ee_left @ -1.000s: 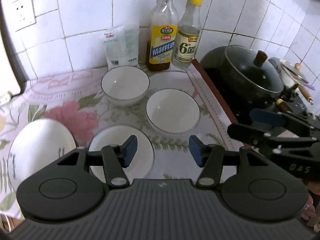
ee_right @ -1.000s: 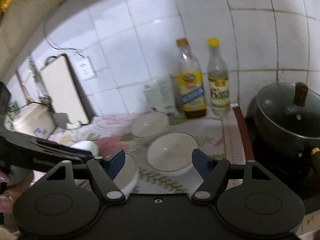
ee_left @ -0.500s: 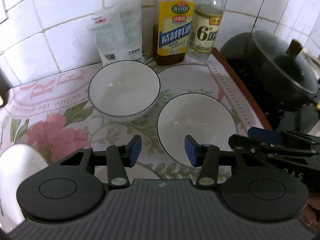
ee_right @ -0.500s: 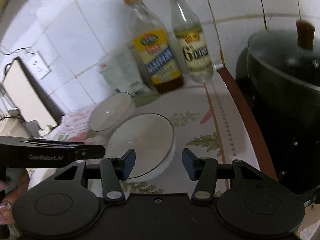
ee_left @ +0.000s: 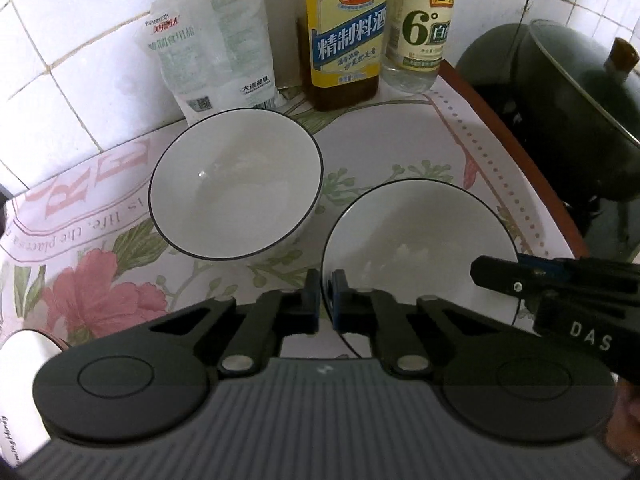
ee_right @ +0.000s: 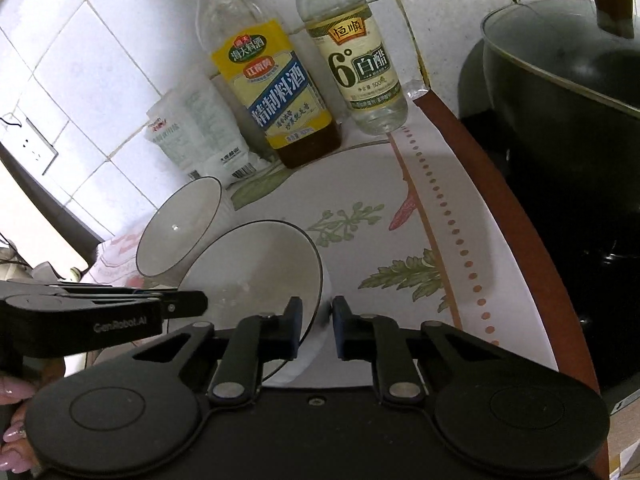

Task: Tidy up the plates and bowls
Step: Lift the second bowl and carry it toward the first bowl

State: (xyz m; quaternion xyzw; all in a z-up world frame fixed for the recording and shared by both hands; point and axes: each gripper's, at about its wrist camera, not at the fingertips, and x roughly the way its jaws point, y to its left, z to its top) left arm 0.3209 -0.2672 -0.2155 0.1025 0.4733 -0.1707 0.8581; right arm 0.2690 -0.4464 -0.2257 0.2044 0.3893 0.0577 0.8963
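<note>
White porcelain fills our view: two black-rimmed bowls on the flowered desk cloth (ee_left: 460, 152). Our left tongs (ee_left: 326, 300) have just snapped together on the left rim of the near bowl (ee_left: 420, 240), pads pinching the edge. And our right tongs (ee_right: 316, 322) have just clamped too, one pad inside and one outside that same bowl's (ee_right: 256, 268) right wall. The far bowl (ee_left: 236, 184) sits just beside it, untouched, in front of the salt bag (ee_left: 212, 48). Behind stand the cooking wine bottle (ee_left: 344, 32) and vinegar bottle (ee_left: 420, 28); the dark lidded pot (ee_right: 560, 92) sits off the desk.
</note>
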